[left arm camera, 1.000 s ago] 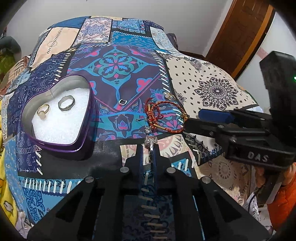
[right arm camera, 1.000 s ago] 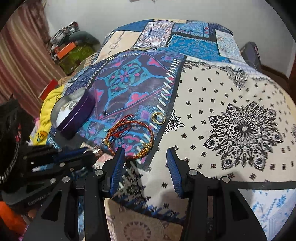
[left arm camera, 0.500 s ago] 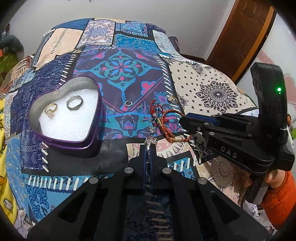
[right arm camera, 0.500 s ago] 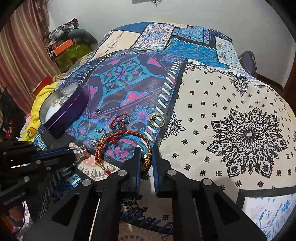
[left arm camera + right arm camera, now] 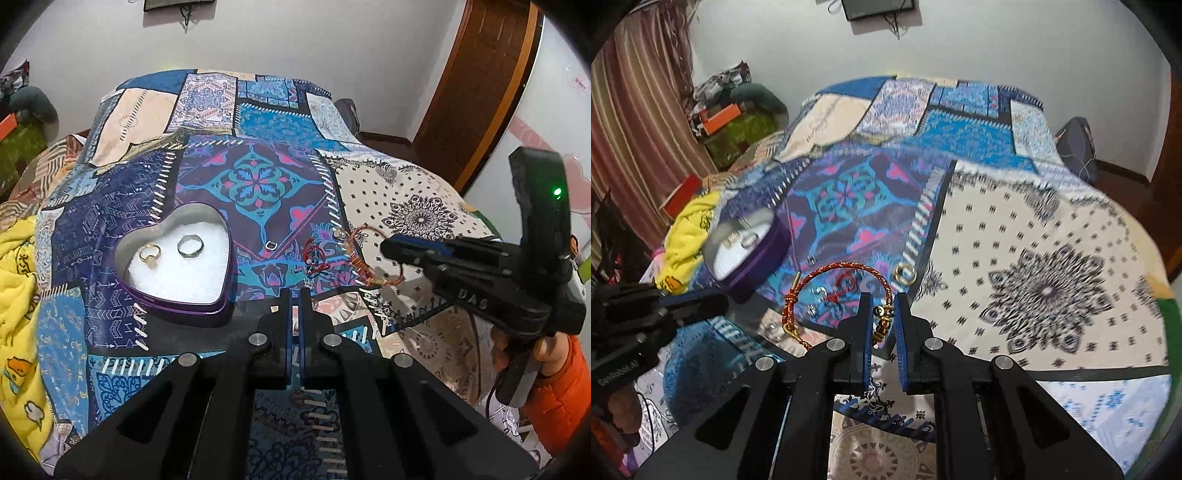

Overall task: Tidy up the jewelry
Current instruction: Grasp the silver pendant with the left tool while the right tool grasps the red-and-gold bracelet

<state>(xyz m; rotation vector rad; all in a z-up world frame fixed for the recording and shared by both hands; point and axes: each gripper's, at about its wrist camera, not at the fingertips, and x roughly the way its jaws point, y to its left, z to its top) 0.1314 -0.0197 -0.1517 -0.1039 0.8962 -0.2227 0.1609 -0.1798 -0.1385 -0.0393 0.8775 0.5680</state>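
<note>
On the patchwork bedspread, the heart-shaped purple tin at nine o'clock holds two rings, the right gripper, its jaws just closed, clamps the braided red-gold bracelet lifted at centre, and the left gripper is fully closed, contents indiscernible.

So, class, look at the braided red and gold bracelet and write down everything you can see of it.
The braided bracelet is a red-and-gold cord bent into an open arc, with gold metal fittings at its ends. The right gripper is shut on one end near the gold beads, so it hangs lifted above the patterned quilt. The free end droops toward the left gripper. Whether anything else touches it cannot be told.
</note>
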